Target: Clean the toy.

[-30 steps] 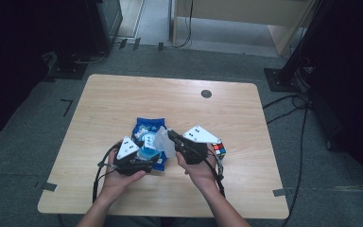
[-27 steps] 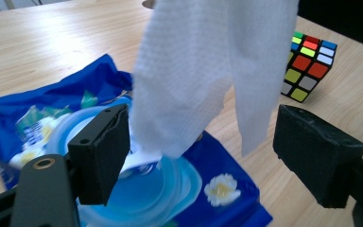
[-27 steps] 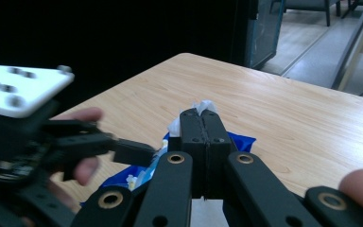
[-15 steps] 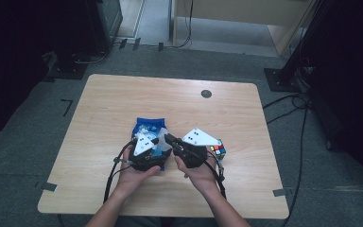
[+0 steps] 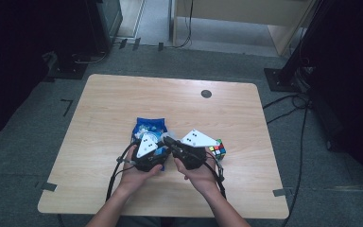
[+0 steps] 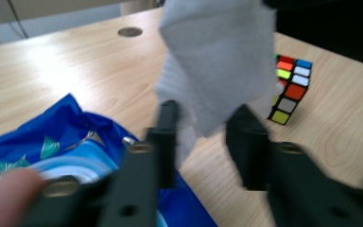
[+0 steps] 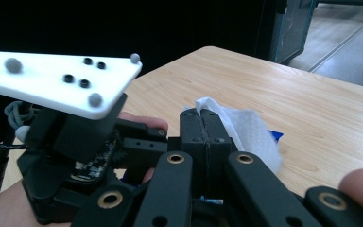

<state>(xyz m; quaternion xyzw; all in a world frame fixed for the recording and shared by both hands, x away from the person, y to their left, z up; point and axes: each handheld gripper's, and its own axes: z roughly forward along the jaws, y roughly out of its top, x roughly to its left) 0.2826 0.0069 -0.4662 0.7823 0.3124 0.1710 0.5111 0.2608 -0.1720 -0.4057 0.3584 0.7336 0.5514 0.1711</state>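
A white tissue (image 6: 217, 66) hangs from my right gripper (image 7: 203, 118), whose jaws are shut on its top edge. A blue wipes packet (image 5: 149, 128) lies on the table just beyond both hands. My left gripper (image 6: 205, 142) has its two black jaws on either side of the tissue's lower tip; they have just been closing, with a gap still showing between them. In the high view the left gripper (image 5: 160, 147) and the right gripper (image 5: 168, 141) meet tip to tip over the packet's near end.
A colour cube (image 5: 216, 150) sits on the wooden table (image 5: 123, 94) just right of my right hand. A round dark grommet (image 5: 206, 93) is set in the far part of the top. Cables trail off the near edge.
My left gripper has slid right to the right gripper and the tissue, and its jaws have narrowed. The right gripper has kept still.
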